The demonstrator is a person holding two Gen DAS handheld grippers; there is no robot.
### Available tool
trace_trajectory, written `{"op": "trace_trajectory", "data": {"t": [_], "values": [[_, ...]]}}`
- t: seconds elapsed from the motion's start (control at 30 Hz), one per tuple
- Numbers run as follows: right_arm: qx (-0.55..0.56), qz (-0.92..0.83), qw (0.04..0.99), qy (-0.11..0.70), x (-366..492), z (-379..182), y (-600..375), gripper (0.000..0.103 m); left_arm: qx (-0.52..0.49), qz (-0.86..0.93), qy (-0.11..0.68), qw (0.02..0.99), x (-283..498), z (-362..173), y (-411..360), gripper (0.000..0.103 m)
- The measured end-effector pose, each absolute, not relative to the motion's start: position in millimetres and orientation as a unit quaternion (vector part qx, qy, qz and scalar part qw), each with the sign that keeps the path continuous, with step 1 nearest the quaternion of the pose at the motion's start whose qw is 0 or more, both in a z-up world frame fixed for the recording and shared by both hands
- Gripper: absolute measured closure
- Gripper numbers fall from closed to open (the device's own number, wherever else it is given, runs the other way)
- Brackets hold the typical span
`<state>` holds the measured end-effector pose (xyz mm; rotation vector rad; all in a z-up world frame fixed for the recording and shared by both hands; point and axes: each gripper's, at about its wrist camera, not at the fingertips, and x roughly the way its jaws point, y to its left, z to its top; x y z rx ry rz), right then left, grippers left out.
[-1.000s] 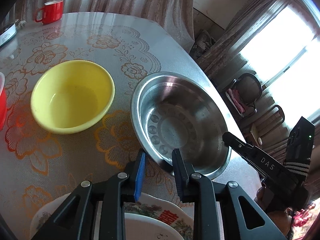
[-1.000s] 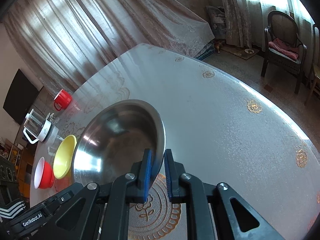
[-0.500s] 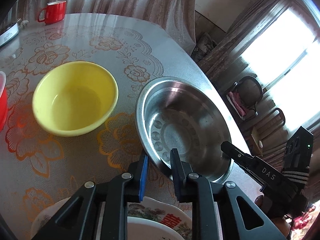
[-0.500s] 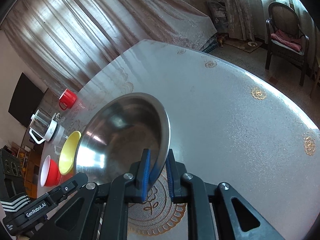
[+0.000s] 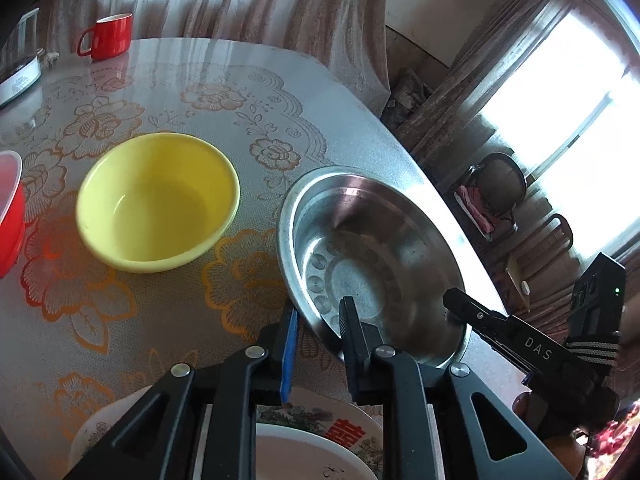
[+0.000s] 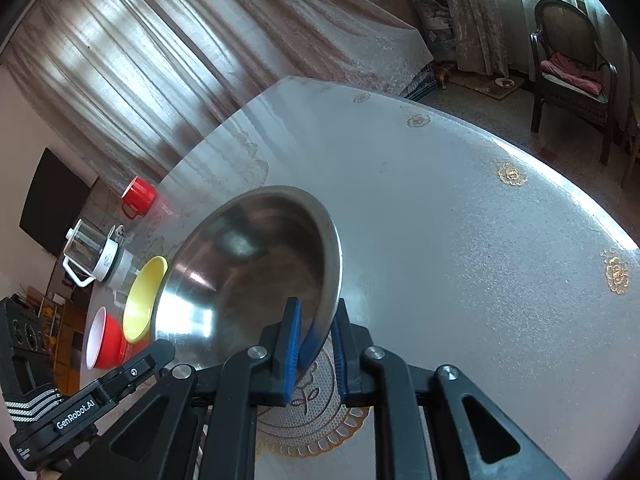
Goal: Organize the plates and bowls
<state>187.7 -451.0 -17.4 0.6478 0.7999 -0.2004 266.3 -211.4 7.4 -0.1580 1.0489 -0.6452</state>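
**Steel bowl pinched at two rim points, plate below**

The steel bowl [image 5: 372,256] was held on the table [image 6: 460,216], near its right edge, tilted in the right wrist view. Its near rim was straddled by the left gripper [image 5: 316,320], jaws nearly clenched on it. The right-hand rim was clamped by the right gripper [image 6: 314,332]. A patterned plate [image 5: 320,428] lay directly below the left gripper, likely the stacking target. The yellow bowl [image 5: 158,200] sat just left, apart from the steel one; the red bowl [image 5: 8,208] further left. The red mug [image 5: 108,36] stood far off. Nothing was seen blocking the path.
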Motion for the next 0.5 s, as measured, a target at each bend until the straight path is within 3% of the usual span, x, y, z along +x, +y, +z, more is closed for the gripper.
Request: {"op": "trace_trajectory", "data": {"t": [0.5], "values": [[0.345,-0.073,0.863,0.362,167.5,-7.1,-450.0,0.088,-0.105,-0.317,0.475,0.814,249.8,25.2,-194.8,0.084]]}}
